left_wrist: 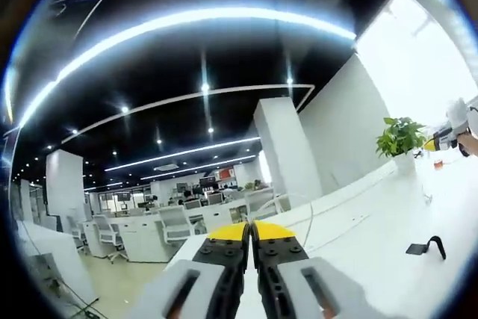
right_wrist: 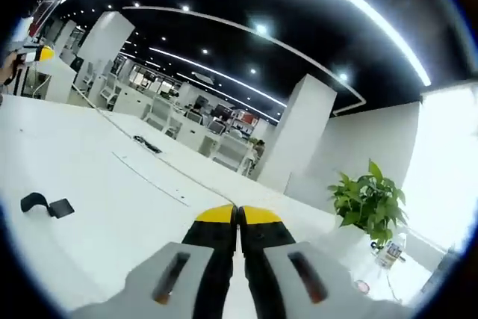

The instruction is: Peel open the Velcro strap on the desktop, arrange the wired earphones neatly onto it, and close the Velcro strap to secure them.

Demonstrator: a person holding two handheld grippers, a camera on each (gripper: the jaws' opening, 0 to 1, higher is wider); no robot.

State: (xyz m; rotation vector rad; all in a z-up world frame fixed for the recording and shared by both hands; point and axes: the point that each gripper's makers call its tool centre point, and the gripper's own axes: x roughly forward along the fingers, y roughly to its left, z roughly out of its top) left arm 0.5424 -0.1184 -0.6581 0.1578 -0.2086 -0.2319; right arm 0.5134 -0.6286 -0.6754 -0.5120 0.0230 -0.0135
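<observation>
In the left gripper view, the left gripper (left_wrist: 251,231) with its yellow-tipped black jaws is seen pressed together with nothing between them, held above the white desktop (left_wrist: 373,229); the small black Velcro strap (left_wrist: 427,247) lies flat on that desktop well to the right, with one end curled up. In the right gripper view, the right gripper (right_wrist: 238,217) is likewise closed on nothing — the same strap (right_wrist: 46,205) is found far to its left, and a green potted plant (right_wrist: 367,198) stands at the right.
</observation>
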